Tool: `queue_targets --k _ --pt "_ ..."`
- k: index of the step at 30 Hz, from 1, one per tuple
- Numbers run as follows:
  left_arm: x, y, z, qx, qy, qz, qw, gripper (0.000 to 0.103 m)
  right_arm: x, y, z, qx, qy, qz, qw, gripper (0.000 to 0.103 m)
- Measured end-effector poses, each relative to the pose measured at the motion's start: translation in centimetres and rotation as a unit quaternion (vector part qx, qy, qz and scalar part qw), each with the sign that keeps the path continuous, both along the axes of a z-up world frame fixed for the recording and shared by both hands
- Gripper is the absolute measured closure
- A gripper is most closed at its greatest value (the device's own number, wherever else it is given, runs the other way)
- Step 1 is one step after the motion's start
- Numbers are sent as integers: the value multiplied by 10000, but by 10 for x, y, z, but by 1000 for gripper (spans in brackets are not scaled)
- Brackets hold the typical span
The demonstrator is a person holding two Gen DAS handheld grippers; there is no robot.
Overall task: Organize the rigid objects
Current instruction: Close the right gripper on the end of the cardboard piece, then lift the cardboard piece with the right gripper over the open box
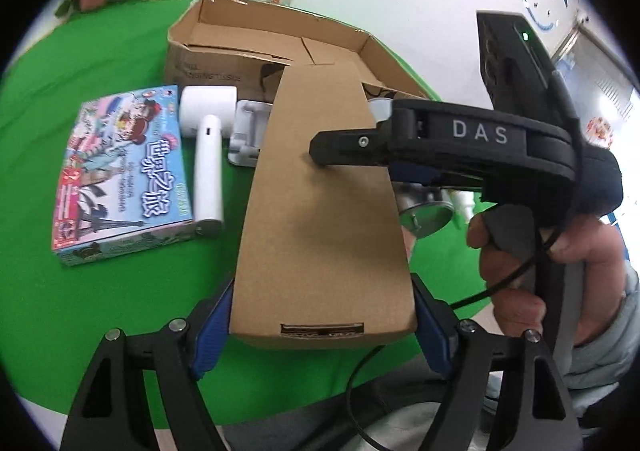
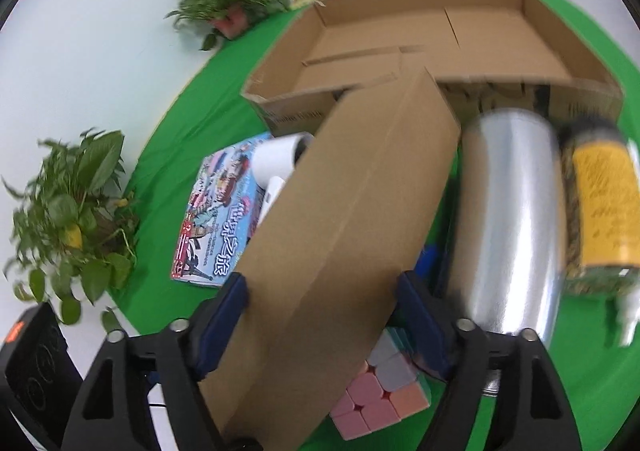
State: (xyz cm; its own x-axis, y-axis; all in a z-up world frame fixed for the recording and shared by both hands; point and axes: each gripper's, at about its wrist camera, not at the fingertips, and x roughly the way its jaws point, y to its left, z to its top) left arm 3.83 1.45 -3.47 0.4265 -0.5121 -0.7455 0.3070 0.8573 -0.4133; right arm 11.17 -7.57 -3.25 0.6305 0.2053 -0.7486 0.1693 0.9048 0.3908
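Note:
A long plain cardboard box (image 1: pixel 320 219) is held above the green table. My left gripper (image 1: pixel 322 327) is shut on its near end. My right gripper (image 2: pixel 320 315) is shut on its sides; it shows from the side in the left wrist view (image 1: pixel 320 149), with its fingers on the box top. The same box shows in the right wrist view (image 2: pixel 332 251), tilted. Beyond it stands a large open carton (image 1: pixel 248 31) (image 2: pixel 440 35).
On the table lie a colourful game box (image 1: pixel 120 171) (image 2: pixel 216 223), a white hair dryer (image 1: pixel 208 139) (image 2: pixel 276 163), a steel bottle (image 2: pixel 508 219), a yellow-labelled jar (image 2: pixel 600 211) and a pastel puzzle cube (image 2: pixel 380 391). Potted plants (image 2: pixel 68 219) stand at the table edge.

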Motion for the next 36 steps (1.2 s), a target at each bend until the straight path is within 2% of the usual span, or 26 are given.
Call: queue_targets --k 4,5,10,14,16,20,23,25,28,30,32,36 --pt "17 16 1 -851 157 -61 9962 22 5 -9 7 232 58 -50 9997 22" --pt "21 31 -1 -997 217 -99 9947 21 7 -12 9 295 73 -80 9995 21" --pt "33 35 -16 -1214 628 12 9906 19 26 -20 3 336 370 -118 9987 15" --pt "25 23 -17 -825 476 8 9954 20 38 -17 -2 3 398 -160 9991 15" --pt "23 14 -22 -627 459 -39 9970 20 38 -14 -4 -131 348 -169 9992 20" --pt "17 7 -24 -569 404 112 9975 21 31 -2 2 -418 161 -98 9989 33" --pt "14 -1 -15 -192 83 208 9996 21 23 -1 9 -371 47 -77 9993 42" --pt "16 -6 -2 157 -188 221 9995 21 17 2 14 -274 12 -14 9996 43" --pt "15 -12 5 432 -404 176 9981 21 9 -1 13 93 41 35 9999 32" --pt "10 -21 8 634 -547 64 9965 21 9 -2 4 522 188 99 9984 14" --pt "7 -27 9 778 -695 -25 9945 21 8 0 2 586 207 87 9980 5" --pt "-8 -35 13 1180 -1077 -183 9870 21 8 -8 0 788 285 -85 9965 1"
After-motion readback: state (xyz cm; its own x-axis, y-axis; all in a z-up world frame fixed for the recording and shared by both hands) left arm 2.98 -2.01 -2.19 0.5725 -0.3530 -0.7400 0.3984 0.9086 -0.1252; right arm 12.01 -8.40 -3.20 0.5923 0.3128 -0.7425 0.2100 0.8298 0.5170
